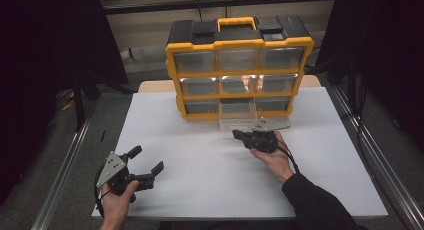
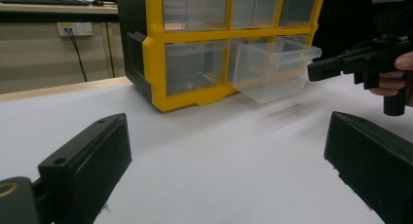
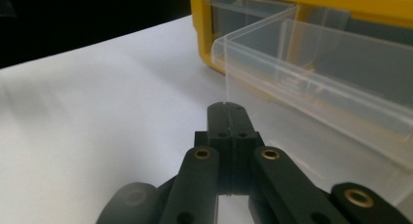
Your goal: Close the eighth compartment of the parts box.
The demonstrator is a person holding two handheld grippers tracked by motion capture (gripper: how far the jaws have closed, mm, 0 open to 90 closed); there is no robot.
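Observation:
A yellow and black organiser [image 1: 239, 65] with clear drawers stands at the back of the white table [image 1: 200, 180]. Its bottom middle drawer [image 1: 237, 116] is pulled out over the table; it looks empty in the left gripper view [image 2: 272, 70] and the right gripper view [image 3: 331, 83]. My right gripper [image 1: 236, 134] is shut with nothing in it, its tip just in front of the drawer's left corner [image 3: 226, 107]. My left gripper [image 1: 148, 159] rests at the table's front left, jaws wide apart and empty. The left gripper view also takes in the right gripper [image 2: 316, 68] beside the drawer.
A metal rail [image 1: 60, 175] runs along the table's left side and another [image 1: 380, 160] along the right. Behind the organiser is a pale wall with a socket [image 2: 74, 28]. Dark curtains hang on both sides.

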